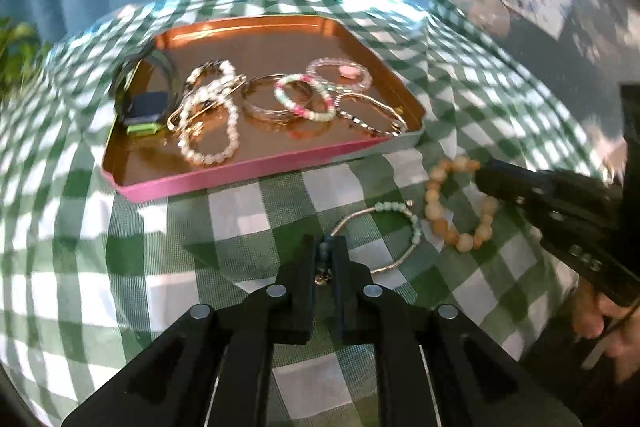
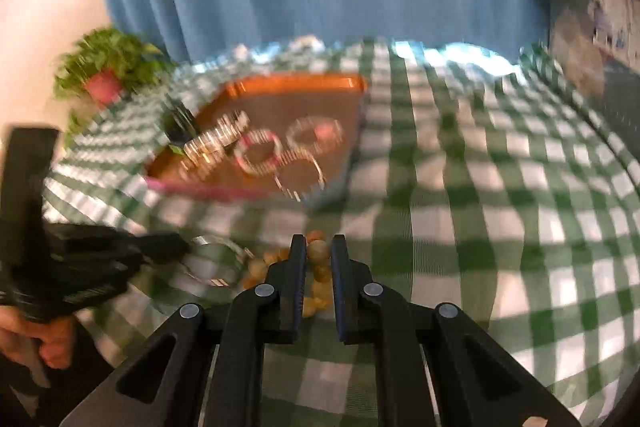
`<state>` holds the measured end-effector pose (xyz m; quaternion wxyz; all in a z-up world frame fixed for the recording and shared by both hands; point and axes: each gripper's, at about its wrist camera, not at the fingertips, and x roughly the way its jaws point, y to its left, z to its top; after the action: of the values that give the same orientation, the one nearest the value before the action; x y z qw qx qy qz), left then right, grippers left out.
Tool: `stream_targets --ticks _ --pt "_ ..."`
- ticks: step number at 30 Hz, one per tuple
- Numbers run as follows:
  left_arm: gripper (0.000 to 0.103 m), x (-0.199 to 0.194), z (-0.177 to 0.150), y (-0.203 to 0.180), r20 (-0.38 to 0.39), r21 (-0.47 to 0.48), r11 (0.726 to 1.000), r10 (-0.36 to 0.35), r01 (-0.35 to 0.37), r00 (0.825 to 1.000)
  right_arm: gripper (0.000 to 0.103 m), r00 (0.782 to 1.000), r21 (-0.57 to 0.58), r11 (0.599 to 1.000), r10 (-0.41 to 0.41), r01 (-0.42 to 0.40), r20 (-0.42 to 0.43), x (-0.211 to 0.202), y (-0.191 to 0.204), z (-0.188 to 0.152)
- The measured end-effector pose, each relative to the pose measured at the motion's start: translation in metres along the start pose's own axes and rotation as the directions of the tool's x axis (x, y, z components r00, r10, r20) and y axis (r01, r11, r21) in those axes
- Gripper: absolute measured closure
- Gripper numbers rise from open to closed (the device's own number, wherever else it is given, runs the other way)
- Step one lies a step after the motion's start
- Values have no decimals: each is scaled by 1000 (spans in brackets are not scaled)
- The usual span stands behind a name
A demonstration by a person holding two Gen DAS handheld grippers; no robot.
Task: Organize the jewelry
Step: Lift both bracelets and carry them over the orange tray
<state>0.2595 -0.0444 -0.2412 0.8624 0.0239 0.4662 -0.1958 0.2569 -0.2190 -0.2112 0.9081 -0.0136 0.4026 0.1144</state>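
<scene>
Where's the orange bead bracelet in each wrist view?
Left wrist: orange bead bracelet lies right of centre on the checked cloth, at the right gripper tip.
Right wrist: low centre, blurred, a bead between the gripper's own fingers.
Shared landmark: the pink-edged tray, beyond the bracelet in both.

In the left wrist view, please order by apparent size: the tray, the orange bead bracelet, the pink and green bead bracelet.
1. Tray, clearly largest.
2. Orange bead bracelet.
3. Pink and green bead bracelet.
The last two look similar; the orange one lies nearer the camera, so their order is unsure.
</scene>
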Motion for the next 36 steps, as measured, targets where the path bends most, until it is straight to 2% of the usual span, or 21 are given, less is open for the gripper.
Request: stream_targets --ticks 2,3,5,7,8,9,10,14,17,21,27,30,36 --pt "88 -1 -3 -2 11 23 1000 -4 4 1000 89 999 2 1000 -16 16 -31 7 -3 -6" --pt "87 -1 -2 -3 11 27 1000 -6 5 1000 80 998 4 999 -33 33 -48 10 -6 -8" --pt "86 -1 -3 -3 15 36 999 -4 3 1000 72 999 -14 1000 -19 18 -42 9 -5 -9" --pt "86 -1 -4 -5 24 42 999 7 -8 1000 69 998 -49 998 -42 40 -37 12 0 -10" --pt "90 -1 -4 -6 25 38 999 16 -17 1000 69 998 -74 996 -61 59 -33 12 4 -11" --pt "96 -1 -4 -6 24 34 999 30 -31 999 72 996 -107 991 -81 77 -27 13 9 -12" --pt "98 -1 -3 -6 20 32 999 28 -29 999 93 997 -117 991 -72 69 -24 13 11 -11" --pt "98 -1 1 10 -6 -67 995 -70 69 998 93 996 -108 991 -87 85 -16 12 13 -7" --pt "97 -13 5 12 9 -102 990 -101 102 995 93 995 -107 991 -78 85 65 -5 18 4" --pt "98 -44 13 4 73 -99 991 -81 88 994 93 990 -64 994 -78 86 116 -26 24 14" --pt "98 -82 11 -2 104 -125 986 -102 115 989 93 983 -86 991 -85 100 164 -58 49 19" --pt "97 -108 6 -6 139 -122 987 -84 101 987 93 979 -69 994 -76 91 188 -79 58 21" --pt "98 -163 3 -11 227 -110 989 -71 98 971 93 969 -15 998 -61 66 240 -129 78 22"
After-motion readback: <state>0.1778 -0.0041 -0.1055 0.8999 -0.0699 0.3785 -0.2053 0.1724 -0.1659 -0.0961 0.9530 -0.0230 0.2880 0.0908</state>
